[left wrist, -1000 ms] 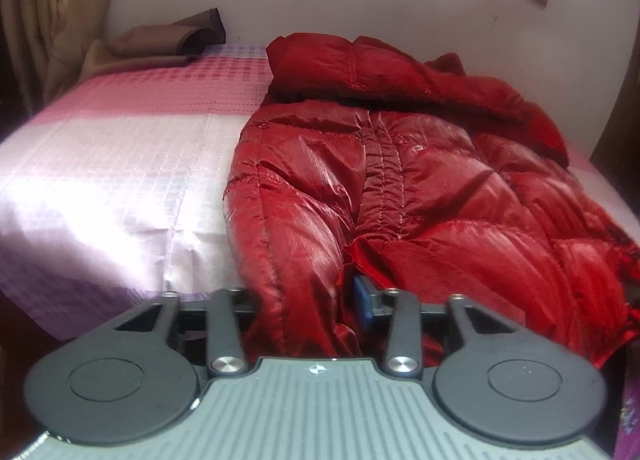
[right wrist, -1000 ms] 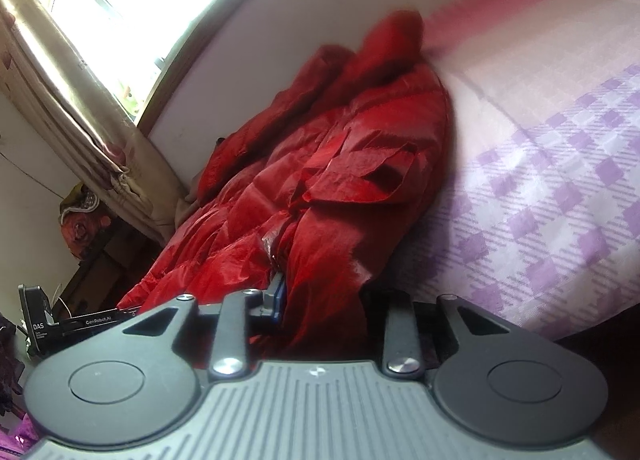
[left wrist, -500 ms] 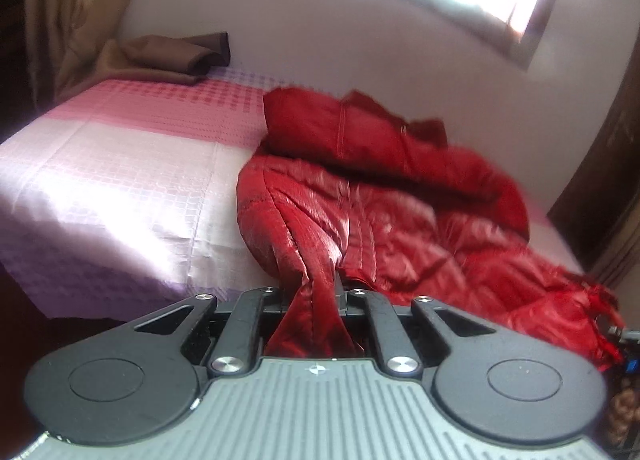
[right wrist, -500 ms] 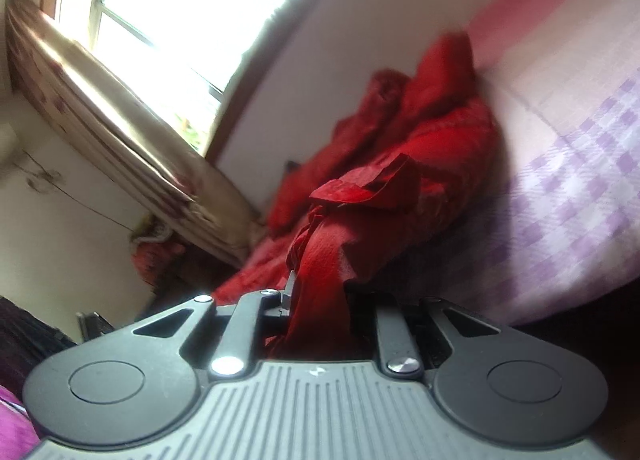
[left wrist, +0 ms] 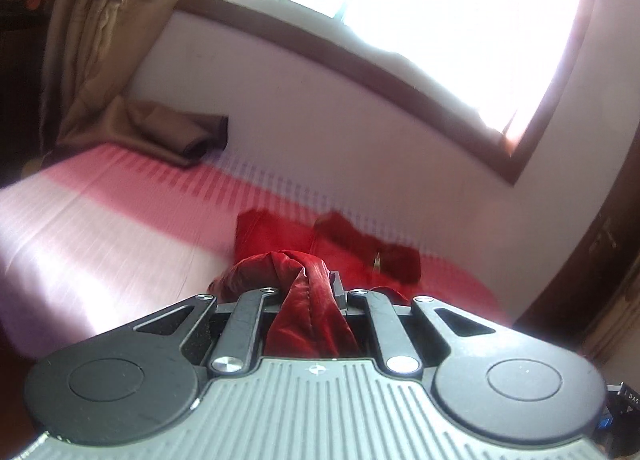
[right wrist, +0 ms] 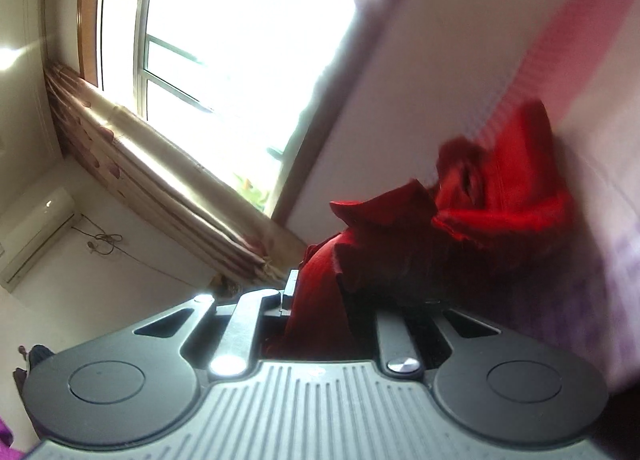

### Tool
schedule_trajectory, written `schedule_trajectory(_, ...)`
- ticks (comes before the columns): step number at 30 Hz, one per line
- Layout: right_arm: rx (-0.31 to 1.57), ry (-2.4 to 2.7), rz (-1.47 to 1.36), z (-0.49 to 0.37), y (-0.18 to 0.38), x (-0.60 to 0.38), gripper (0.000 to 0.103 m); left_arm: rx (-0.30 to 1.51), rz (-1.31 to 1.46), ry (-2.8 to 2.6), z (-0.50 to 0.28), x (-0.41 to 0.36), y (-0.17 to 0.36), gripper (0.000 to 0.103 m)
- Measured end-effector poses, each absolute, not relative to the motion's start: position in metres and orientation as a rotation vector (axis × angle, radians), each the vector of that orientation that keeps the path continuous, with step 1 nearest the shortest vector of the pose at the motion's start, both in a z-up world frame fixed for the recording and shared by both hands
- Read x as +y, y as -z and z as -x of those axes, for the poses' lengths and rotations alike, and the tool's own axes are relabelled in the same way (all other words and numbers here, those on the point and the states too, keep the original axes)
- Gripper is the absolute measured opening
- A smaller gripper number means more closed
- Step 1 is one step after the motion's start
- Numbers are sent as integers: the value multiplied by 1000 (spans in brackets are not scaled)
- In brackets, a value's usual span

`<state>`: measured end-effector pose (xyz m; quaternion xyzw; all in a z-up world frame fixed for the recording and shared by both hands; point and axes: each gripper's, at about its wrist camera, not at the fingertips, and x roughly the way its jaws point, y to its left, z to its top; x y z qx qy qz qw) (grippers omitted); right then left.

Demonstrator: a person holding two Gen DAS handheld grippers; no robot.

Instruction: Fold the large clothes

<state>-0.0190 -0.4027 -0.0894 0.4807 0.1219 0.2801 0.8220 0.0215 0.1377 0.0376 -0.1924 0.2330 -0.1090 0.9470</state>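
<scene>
A shiny red puffer jacket (left wrist: pixel 344 248) lies on the bed with a pink and lilac checked sheet (left wrist: pixel 100 228). My left gripper (left wrist: pixel 308 292) is shut on a bunched edge of the jacket and holds it lifted above the bed. My right gripper (right wrist: pixel 320 300) is shut on another bunched edge of the same jacket (right wrist: pixel 492 204), also lifted, with the rest trailing down onto the sheet (right wrist: pixel 592 188). Red cloth hides the fingertips of both grippers.
A white wall with a bright window (left wrist: pixel 400 8) runs behind the bed. A brown curtain (left wrist: pixel 100 40) hangs at the far left, its end lying on the sheet. In the right wrist view a curtain (right wrist: pixel 160 180) and an air conditioner (right wrist: pixel 36 236) show.
Both grippers closed on the jacket's near edge and rose, tilting upward. The jacket's front part has lifted off the bed and bunched; the views now show mostly wall and window.
</scene>
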Motion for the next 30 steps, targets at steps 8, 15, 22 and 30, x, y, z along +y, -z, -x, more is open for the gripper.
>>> schedule_trajectory(8,293,-536,-1018,-65,67,-429,19,482,385,160,-112,110,-45,18)
schedule_trajectory(15,381,-455,-1051,-159,85,-438,20,580,355,81,-201,86,-18,21)
schedule_trajectory(22,458,-356,-1118,-222,127,-439,20,642,292,50,-255,69,18,26)
schedule_trajectory(30,518,-359,-1349,-252,167,-453,26,645,373,120,-274,69,31,53)
